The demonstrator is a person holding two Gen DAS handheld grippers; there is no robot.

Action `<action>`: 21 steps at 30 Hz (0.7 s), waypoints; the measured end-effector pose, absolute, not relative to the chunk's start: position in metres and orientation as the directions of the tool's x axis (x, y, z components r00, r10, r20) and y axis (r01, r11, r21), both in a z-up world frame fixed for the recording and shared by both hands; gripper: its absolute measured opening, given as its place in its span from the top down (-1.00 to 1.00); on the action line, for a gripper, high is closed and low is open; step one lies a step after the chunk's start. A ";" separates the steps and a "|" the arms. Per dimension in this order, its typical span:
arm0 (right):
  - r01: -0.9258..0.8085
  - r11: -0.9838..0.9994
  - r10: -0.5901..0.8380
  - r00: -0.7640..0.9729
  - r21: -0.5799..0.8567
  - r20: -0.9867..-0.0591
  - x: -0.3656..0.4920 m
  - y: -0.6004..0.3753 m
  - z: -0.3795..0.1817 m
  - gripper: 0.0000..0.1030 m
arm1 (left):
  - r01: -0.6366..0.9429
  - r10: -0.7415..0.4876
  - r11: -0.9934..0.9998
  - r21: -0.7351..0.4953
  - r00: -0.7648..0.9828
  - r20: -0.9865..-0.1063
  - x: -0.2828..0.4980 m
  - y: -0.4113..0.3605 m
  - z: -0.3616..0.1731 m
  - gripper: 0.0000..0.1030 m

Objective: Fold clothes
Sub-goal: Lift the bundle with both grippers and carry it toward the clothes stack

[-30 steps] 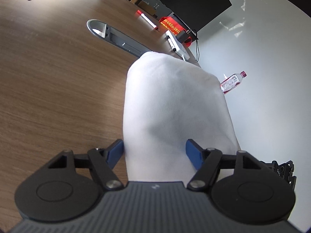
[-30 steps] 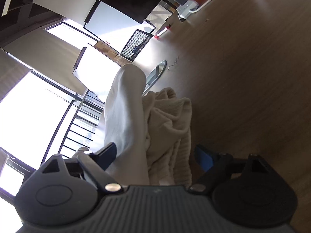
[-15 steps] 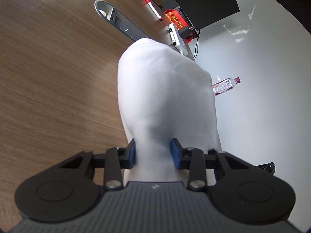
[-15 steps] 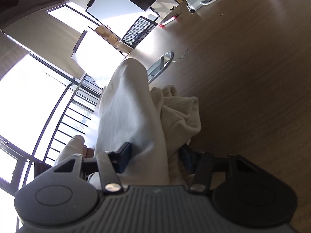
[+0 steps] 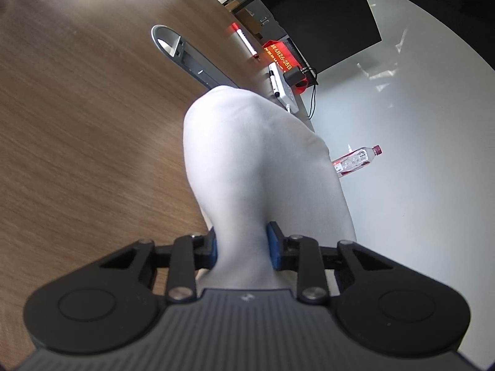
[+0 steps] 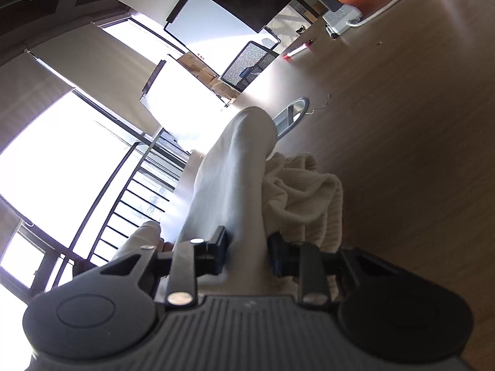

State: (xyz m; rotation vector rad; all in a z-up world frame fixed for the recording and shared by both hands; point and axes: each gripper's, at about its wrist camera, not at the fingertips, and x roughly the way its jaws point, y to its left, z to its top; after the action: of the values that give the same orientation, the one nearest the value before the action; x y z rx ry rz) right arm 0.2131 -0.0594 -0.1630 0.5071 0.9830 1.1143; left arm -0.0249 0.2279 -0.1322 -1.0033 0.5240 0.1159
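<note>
A white garment [image 5: 260, 167] is bunched between the blue pads of my left gripper [image 5: 243, 244], which is shut on it and holds it above the wooden table [image 5: 77, 123]. In the right wrist view the same white garment [image 6: 229, 179] runs up between the fingers of my right gripper [image 6: 247, 249], which is shut on it. A cream ribbed knit garment [image 6: 306, 191] hangs bunched beside it on the right, touching the right finger. The cloth hides what lies beneath it.
A grey metal bracket [image 5: 185, 55] lies on the table beyond the cloth. Markers [image 5: 246, 41], a power strip [image 5: 283, 88] and a red sign [image 5: 278, 55] sit near the far edge. A plastic bottle [image 5: 355, 160] lies on the grey floor. Windows, a railing and a mesh chair [image 6: 247, 65] are at left.
Both grippers went from open around the white garment to shut on it. Both views shifted as the grippers lifted and tilted with the cloth.
</note>
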 end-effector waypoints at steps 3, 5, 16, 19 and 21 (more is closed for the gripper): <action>-0.540 0.408 0.897 0.090 0.736 -0.432 0.204 -0.048 -0.141 0.38 | -0.347 -0.115 0.528 -0.775 0.875 -0.469 -0.038 0.227 -0.126 0.50; -0.553 0.414 0.887 0.068 0.722 -0.457 0.200 -0.035 -0.130 0.38 | -0.356 -0.107 0.506 -0.786 0.878 -0.467 -0.048 0.231 -0.129 0.50; -0.550 0.510 0.827 0.103 0.661 -0.553 0.174 0.008 -0.154 -0.51 | -0.377 -0.131 0.513 -0.772 0.854 -0.504 -0.055 0.243 -0.148 0.33; -0.501 0.470 0.851 0.037 0.727 -0.524 0.184 0.009 -0.169 -0.53 | -0.397 -0.118 0.523 -0.754 0.843 -0.526 -0.052 0.243 -0.155 0.02; -0.467 0.433 0.869 -0.013 0.771 -0.495 0.187 0.008 -0.174 -0.28 | -0.396 -0.099 0.572 -0.718 0.836 -0.539 -0.049 0.236 -0.150 0.00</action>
State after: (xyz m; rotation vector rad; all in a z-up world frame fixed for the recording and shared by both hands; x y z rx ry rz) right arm 0.1871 0.0076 -0.1737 0.4416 1.1501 1.1140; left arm -0.0488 0.2358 -0.1502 -0.9588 0.5748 0.1857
